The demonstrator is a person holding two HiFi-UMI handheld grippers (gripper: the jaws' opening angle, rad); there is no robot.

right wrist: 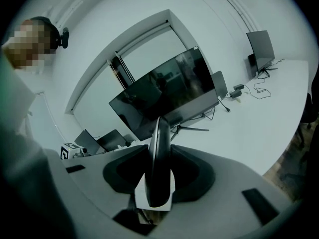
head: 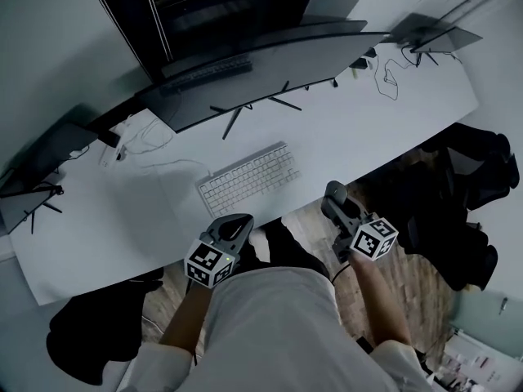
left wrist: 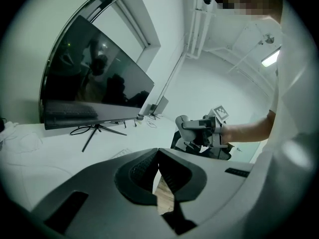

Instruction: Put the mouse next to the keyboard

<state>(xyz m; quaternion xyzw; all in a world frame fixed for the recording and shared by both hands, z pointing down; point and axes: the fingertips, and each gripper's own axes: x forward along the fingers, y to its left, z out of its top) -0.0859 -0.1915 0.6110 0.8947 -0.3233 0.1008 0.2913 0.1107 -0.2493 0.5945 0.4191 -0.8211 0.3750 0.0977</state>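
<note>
At the near desk edge, on the person's left, the left gripper (head: 237, 225) hangs idle, its jaws pressed together on nothing, kept low and clear of the work. Further right, the keyboard (head: 249, 178) lies on the white desk (head: 368, 129) before the monitor (head: 261, 72). Bare desktop at its right end looks the likely spot for the drop. Rightmost, the right gripper (head: 335, 196) clamps the mouse (right wrist: 158, 163) edge-on between its pads, over the floor and short of the desk. I judge it must travel forward before release.
</note>
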